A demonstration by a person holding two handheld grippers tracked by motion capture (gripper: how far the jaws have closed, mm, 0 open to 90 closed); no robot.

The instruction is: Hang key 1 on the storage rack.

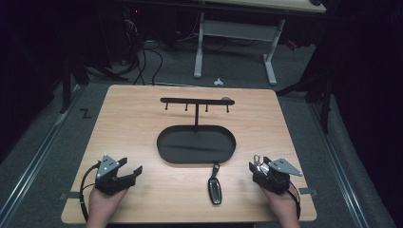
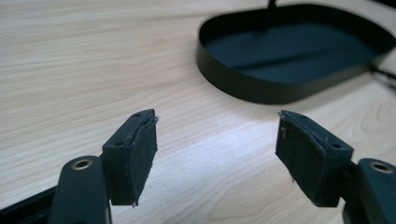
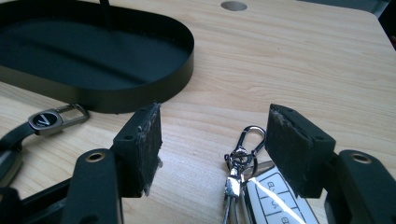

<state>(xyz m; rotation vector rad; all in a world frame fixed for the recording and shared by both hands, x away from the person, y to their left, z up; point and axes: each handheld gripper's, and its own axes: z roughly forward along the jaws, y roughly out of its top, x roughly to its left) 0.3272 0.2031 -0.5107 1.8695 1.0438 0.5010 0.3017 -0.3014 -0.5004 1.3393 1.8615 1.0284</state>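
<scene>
Nothing hangs on the rack (image 1: 196, 100) yet: the right tongs (image 3: 212, 140) stand spread around a key fob (image 3: 273, 198) at the desk's (image 1: 142, 114) five o'clock, apparently unpinched. A second fob (image 1: 215, 189) lies at six o'clock, and the left tongs (image 2: 217, 149) gape empty at seven.

Worktop (image 1: 142, 118): pale wood-grain laminate, smooth, low sheen. Oval tray (image 1: 196, 159) with hook rack (image 1: 196, 100): thin sheet metal, matt black coat. Key fob (image 1: 215, 189), near centre: glossy black plastic, dark strap. Second key (image 3: 271, 196) at right: glossy white face, polished metal clasp (image 3: 243, 149). Gripper pads (image 3: 147, 140): matt black rubber, scuffed, frayed edges.
</scene>
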